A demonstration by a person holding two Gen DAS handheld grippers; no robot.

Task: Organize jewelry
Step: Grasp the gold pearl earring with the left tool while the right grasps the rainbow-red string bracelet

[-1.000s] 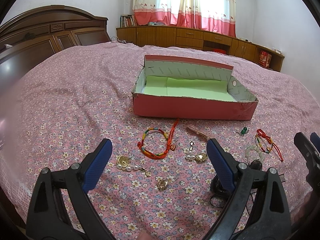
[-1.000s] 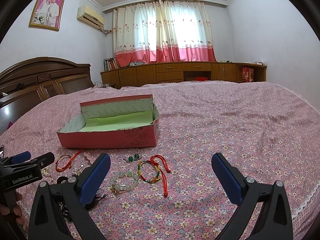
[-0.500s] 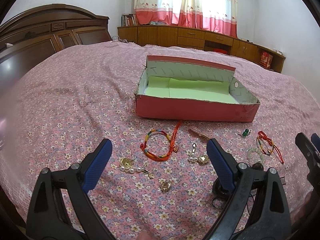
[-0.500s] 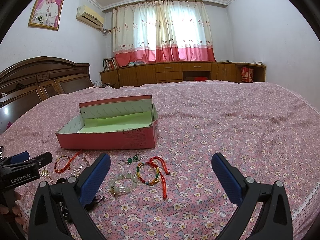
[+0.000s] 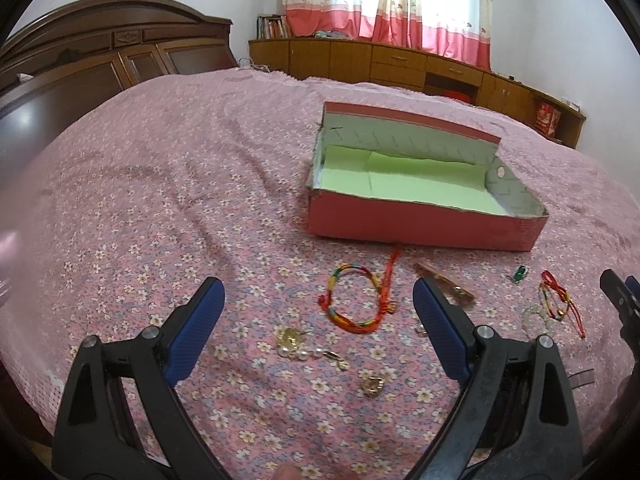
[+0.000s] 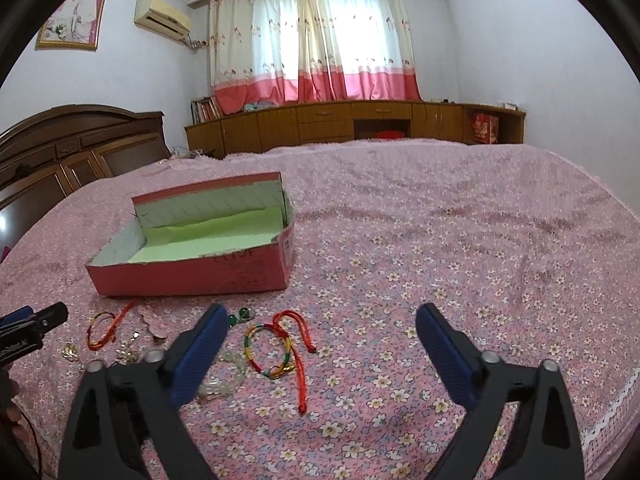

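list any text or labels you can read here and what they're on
"GenRobot.AI": on the left tool's body at the right wrist view's left edge; first letters cut off.
Dark lettering on the box front: too blurred to read.
White sticker on the box's right corner: too small to read.
Red carton on the far cabinet: print illegible.
Book spines: illegible.

Both wrist views low, sharing red box (image 5: 424, 222).
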